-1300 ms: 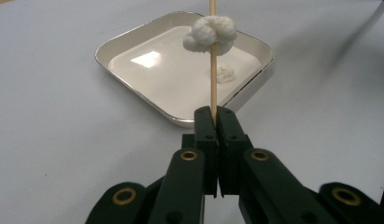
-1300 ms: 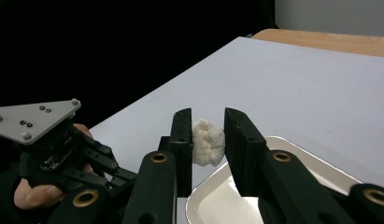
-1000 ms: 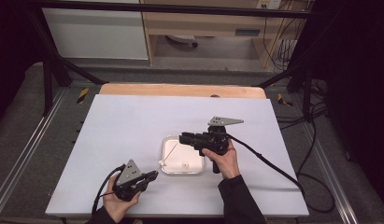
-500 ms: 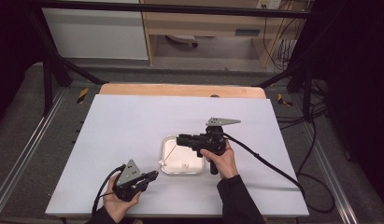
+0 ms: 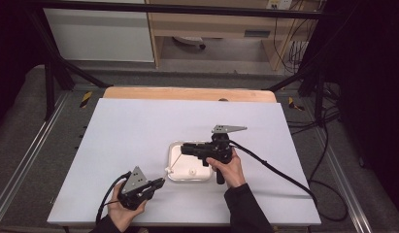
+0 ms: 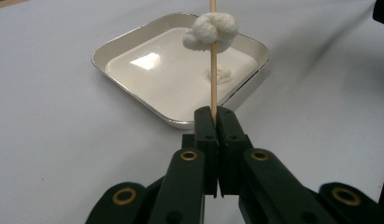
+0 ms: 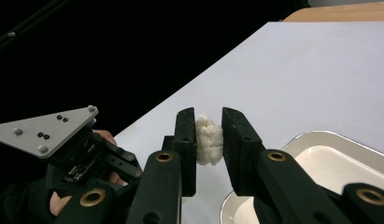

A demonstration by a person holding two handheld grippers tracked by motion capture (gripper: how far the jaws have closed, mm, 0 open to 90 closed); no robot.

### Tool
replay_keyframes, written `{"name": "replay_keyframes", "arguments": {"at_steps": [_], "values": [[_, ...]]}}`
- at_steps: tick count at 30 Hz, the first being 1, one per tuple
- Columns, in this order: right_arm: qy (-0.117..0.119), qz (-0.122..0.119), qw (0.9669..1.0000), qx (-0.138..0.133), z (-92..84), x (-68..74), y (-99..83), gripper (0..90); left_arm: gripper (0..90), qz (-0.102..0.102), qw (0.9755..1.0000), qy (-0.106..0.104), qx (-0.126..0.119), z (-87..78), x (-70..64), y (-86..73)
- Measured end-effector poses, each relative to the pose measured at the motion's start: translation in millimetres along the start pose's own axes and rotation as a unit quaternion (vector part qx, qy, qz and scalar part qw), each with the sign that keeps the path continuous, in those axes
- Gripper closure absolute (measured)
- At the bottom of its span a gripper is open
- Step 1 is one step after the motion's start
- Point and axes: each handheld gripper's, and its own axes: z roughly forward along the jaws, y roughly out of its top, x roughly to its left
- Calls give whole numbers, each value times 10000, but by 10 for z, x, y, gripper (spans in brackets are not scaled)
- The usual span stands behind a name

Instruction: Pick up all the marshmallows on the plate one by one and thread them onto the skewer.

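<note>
Marshmallow (image 7: 209, 140) pinched in right claw (image 7: 209, 140), jaws just closing on it. Left claw (image 6: 213, 122) clenched on wooden skewer (image 6: 212, 60) bearing second marshmallow (image 6: 209, 31) above white tray (image 6: 133, 44). No writing legible.

claws: black, brass-ringed pivots | top plate (image 5: 228, 129): grey, three-cornered, dark screws | cables: black | sleeves: dark

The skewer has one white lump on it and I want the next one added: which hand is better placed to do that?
The right. The right gripper is shut on a white lump above the tray, while the left gripper clamps the skewer and can only hold it steady.
</note>
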Motion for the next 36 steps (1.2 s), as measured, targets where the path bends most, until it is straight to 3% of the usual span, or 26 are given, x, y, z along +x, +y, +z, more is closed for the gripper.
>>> {"name": "replay_keyframes", "arguments": {"at_steps": [36], "values": [[97, -270, 9995, -97, 106, 133, -231, 809, 887, 65, 9998, 1, 173, 38, -36, -16]]}}
